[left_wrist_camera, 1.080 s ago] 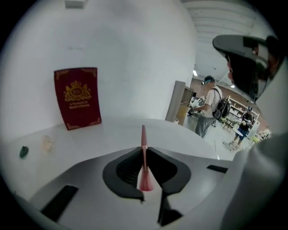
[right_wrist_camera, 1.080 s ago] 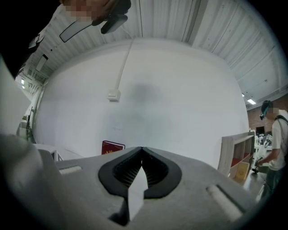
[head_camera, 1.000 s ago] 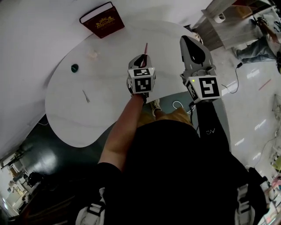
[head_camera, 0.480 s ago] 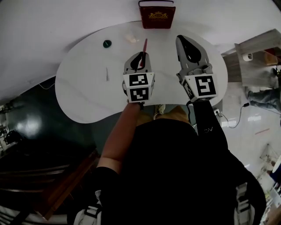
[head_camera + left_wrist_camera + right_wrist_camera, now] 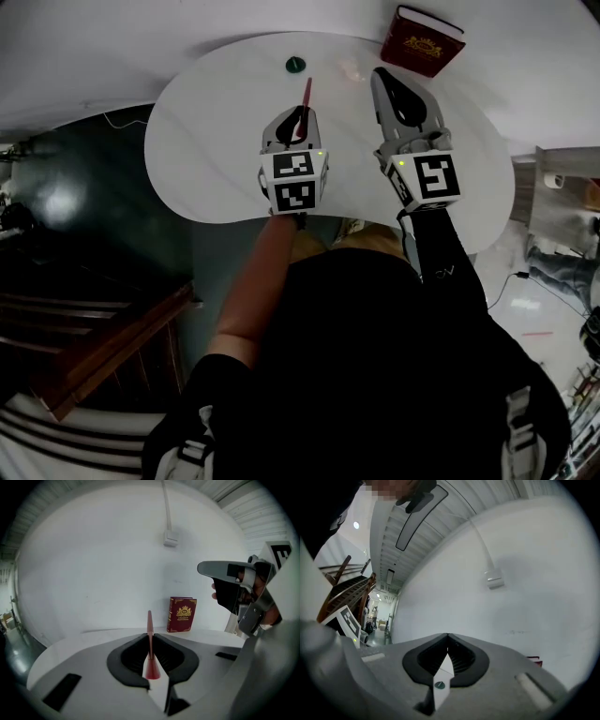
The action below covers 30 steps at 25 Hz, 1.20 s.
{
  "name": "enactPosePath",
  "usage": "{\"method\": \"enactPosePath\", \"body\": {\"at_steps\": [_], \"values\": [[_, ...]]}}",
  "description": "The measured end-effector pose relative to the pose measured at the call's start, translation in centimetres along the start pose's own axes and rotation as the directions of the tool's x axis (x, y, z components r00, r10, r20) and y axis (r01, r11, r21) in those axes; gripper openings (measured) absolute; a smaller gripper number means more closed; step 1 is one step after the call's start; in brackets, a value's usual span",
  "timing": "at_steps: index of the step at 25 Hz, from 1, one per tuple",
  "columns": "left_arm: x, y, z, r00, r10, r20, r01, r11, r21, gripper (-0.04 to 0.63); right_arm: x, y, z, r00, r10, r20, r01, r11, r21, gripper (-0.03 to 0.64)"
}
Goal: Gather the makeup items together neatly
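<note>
Above the white table (image 5: 202, 141), the left gripper (image 5: 298, 117) has its jaws drawn narrow on a red makeup pencil (image 5: 306, 95). The pencil lies along the line of the jaws and sticks well out past their tips, clear of the tabletop. The right gripper (image 5: 386, 82) hangs beside it, jaws pressed together with nothing between them. The main risk is likely the pencil itself. A thin round shaft pinched over a short stretch can swivel or slide forward if the gripper tips down or swings fast. The long free end would then meet the table before the jaws do, which could lever it out of the grip. Let go on so smooth a top, it may roll toward the edge. Near the far rim lie a small green round item (image 5: 295, 65) and a dark red book (image 5: 422, 42), and a careless sweep of the tip could knock the green piece off.
</note>
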<state>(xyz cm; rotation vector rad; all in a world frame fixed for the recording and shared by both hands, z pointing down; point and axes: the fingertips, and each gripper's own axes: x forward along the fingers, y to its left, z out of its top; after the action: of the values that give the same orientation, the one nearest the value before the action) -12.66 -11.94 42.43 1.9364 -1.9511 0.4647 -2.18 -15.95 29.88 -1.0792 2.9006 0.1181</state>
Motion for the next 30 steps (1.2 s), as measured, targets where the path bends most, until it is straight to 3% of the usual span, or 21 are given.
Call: {"method": "enactPosePath", "body": {"at_steps": [4, 7, 11, 16, 30], "values": [[0.2, 1.8, -0.9, 1.000, 0.006, -0.019, -0.006, 1.000, -0.018, 0.043, 1.4, 2.1, -0.6, 1.000, 0.025, -0.019, -0.024, 1.000, 0.017, 0.005], [1.5, 2.5, -3.7, 0.996, -0.007, -0.090, 0.004, 0.999, -0.035, 0.043, 1.9, 2.8, -1.1, 0.999, 0.024, -0.037, -0.023, 1.000, 0.017, 0.005], [3.9, 3.3, -8.7, 0.977, -0.020, -0.211, 0.000, 0.996, -0.092, 0.043, 1.8, 2.5, -1.9, 0.998, -0.001, -0.060, 0.002, 1.000, 0.012, 0.005], [6.2, 4.0, -12.4, 0.954, -0.029, -0.299, -0.012, 0.991, -0.136, 0.043, 1.2, 2.0, -3.3, 0.994, -0.032, -0.102, 0.033, 0.999, 0.008, 0.005], [8.7, 4.2, -18.0, 0.897, -0.032, -0.441, -0.043, 0.986, -0.159, 0.044, 0.8, 1.0, -4.1, 0.990, -0.056, -0.131, 0.056, 0.998, -0.003, 0.005]]}}
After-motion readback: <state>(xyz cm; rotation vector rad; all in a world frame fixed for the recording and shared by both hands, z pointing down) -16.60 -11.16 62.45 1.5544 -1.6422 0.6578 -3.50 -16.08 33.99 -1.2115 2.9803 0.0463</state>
